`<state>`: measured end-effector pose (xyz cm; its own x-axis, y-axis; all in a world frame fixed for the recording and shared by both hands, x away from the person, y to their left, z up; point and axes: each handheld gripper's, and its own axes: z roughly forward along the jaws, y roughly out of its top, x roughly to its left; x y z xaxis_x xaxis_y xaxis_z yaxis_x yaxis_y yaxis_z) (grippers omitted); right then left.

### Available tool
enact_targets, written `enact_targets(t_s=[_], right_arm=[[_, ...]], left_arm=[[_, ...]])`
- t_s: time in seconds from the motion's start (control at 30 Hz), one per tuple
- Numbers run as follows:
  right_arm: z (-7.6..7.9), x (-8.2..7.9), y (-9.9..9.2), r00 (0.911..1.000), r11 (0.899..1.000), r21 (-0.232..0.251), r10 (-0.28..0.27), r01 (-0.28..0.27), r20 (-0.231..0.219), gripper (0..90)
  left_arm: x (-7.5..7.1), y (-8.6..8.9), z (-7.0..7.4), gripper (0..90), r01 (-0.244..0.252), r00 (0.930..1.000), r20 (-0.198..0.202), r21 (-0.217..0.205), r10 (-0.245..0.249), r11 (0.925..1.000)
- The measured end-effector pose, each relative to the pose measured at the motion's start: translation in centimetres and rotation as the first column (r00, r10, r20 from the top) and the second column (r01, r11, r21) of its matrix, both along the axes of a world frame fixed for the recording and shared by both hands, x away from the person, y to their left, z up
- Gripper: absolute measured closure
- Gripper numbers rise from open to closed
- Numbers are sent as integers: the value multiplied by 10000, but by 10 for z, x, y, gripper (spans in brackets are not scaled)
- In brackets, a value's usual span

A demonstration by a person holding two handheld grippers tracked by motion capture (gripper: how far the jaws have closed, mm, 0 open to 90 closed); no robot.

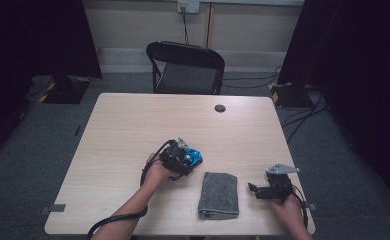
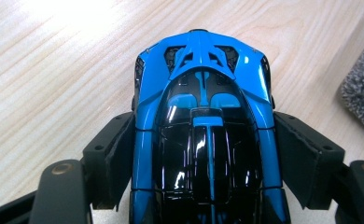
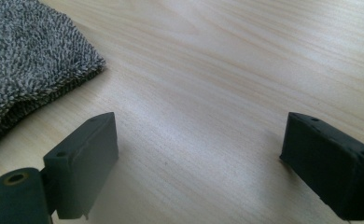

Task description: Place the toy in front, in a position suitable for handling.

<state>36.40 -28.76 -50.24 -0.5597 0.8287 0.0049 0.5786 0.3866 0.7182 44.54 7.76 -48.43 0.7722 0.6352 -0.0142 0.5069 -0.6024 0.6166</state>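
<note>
black jaws of the left gripper (image 2: 203, 186) are clamped on the blue toy car (image 2: 203, 121); it should be kept level. right gripper (image 3: 199, 163) stands open, empty, beside the grey cloth (image 3: 26, 60).

toy car (image 2: 203, 116): blue, black | cloth (image 1: 219, 194): speckled grey | table (image 1: 128, 130): pale woodgrain

Left gripper (image 1: 190, 159): black body, grey three-cornered top plate, black cable looping off toward the desk's near edge | jaws: flat matte-black blocks, small screw holes, brass-coloured pivot bushings | right gripper (image 1: 255, 189): same black build, grey plate, thin black cable | forearms bare, no sleeves seen.
</note>
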Motion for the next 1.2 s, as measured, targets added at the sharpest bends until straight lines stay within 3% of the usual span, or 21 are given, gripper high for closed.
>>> enact_targets(t_s=[0.03,0.17,0.33,0.4,0.47,0.53,0.67,0.77,0.9,1.2], right_arm=[[0,0,0,10000,10000,1,0,0,-2,103],[0,0,0,10000,10000,-2,2,-2,1,103],[0,0,0,10000,10000,0,0,0,-1,103],[0,0,0,10000,10000,1,-1,1,-4,103],[0,0,0,10000,10000,1,1,-1,-4,103],[0,0,0,10000,10000,-1,0,0,-5,103],[0,0,0,10000,10000,4,1,-1,-3,103],[0,0,0,10000,10000,0,0,0,-4,103],[0,0,0,10000,10000,1,-1,1,-4,103],[0,0,0,10000,10000,1,1,-1,-1,103]], left_arm=[[-1,1,0,243,56,9998,199,24,-56,10000],[-6,4,2,183,66,9994,347,68,-68,10000],[-9,8,-2,174,71,9995,294,149,-76,9999],[-9,9,-6,183,54,9999,147,63,-55,10000],[-9,11,-8,211,-180,9998,24,-314,181,9993],[-11,11,-6,253,-146,9998,117,-287,149,9995],[-11,11,-4,260,-340,9992,-193,-150,337,9993],[-8,15,2,279,-599,9971,-500,-575,570,9965],[-7,15,5,280,-624,9968,-506,-124,617,9980],[-3,17,14,280,-815,9961,-348,-136,810,9966]])
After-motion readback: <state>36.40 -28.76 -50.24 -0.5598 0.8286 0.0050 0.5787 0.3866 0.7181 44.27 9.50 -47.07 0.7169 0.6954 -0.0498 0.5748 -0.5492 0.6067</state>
